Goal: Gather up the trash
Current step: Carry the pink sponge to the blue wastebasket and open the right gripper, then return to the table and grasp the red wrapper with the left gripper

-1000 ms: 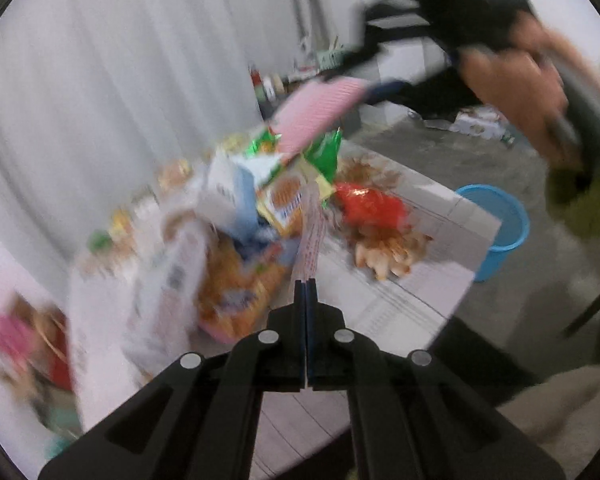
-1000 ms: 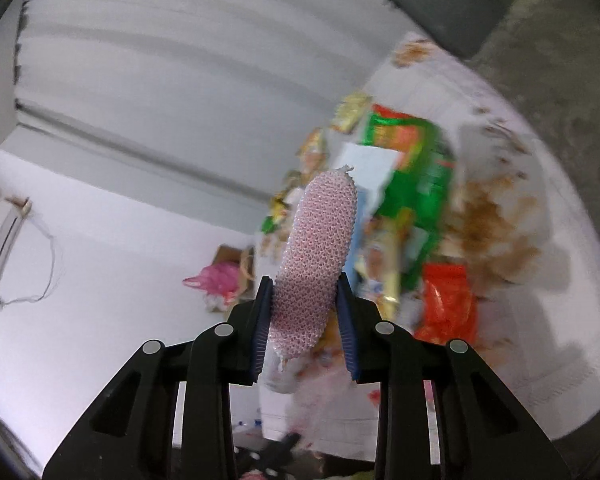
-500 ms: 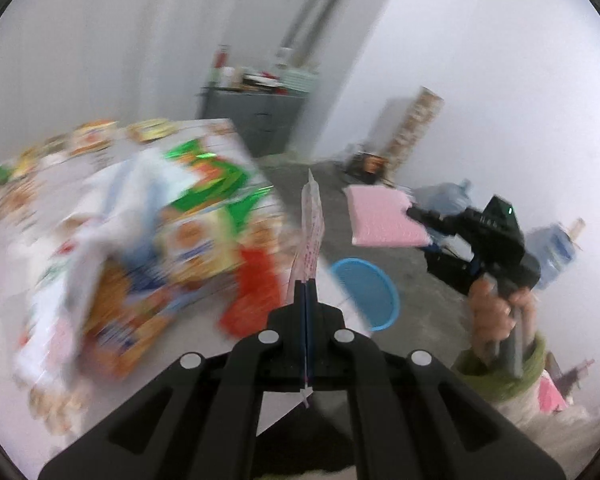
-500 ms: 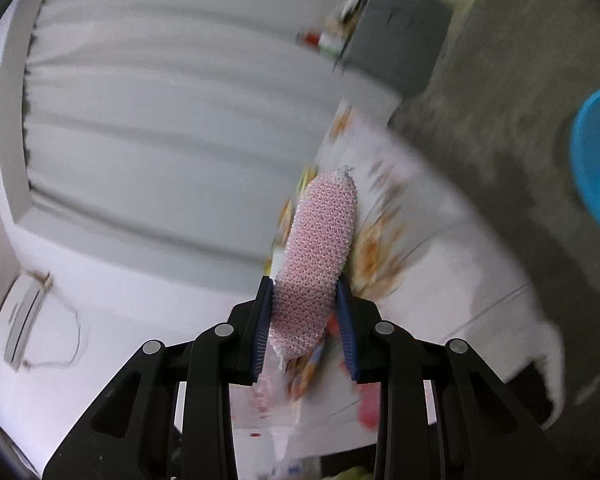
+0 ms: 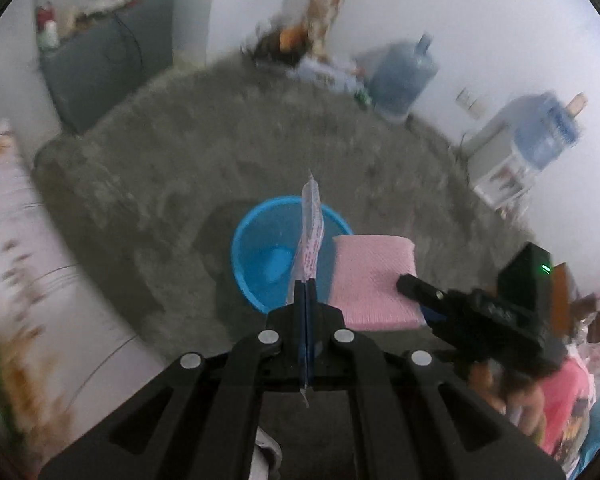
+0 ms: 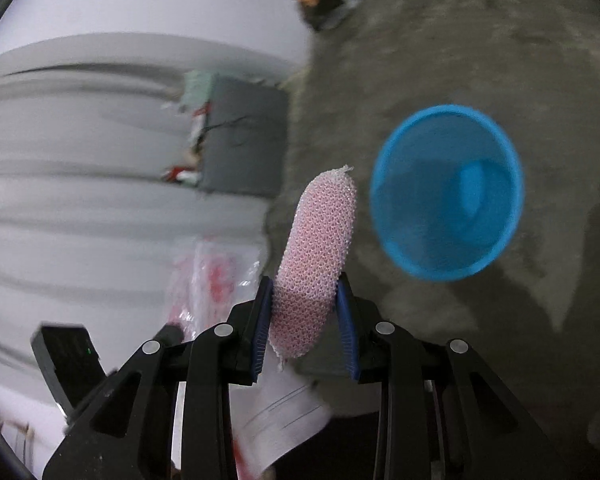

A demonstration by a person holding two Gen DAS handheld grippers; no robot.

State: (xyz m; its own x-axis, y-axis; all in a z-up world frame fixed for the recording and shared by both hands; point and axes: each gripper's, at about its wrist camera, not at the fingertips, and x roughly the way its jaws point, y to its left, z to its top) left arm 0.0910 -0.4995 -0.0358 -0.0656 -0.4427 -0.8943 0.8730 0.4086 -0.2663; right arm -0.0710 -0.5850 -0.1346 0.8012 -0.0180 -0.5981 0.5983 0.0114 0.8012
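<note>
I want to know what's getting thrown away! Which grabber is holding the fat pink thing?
The right gripper squeezes the puffy pink mesh sponge. The left gripper pinches only a thin, flat plastic wrapper with red print.

Smooth blue plastic basin [image 5: 260, 256], rough grey floor [image 5: 172, 168], netted pink foam sponge [image 6: 320, 256] (apparently), thin clear-plastic wrapper [image 5: 311, 236].

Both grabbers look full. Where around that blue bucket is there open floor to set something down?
Bare grey floor rings the blue bucket and stretches toward the dark cabinet. It gets crowded by the far wall: water jugs and clutter. Over the bucket itself, the thin wrapper and pink sponge fill the space.
</note>
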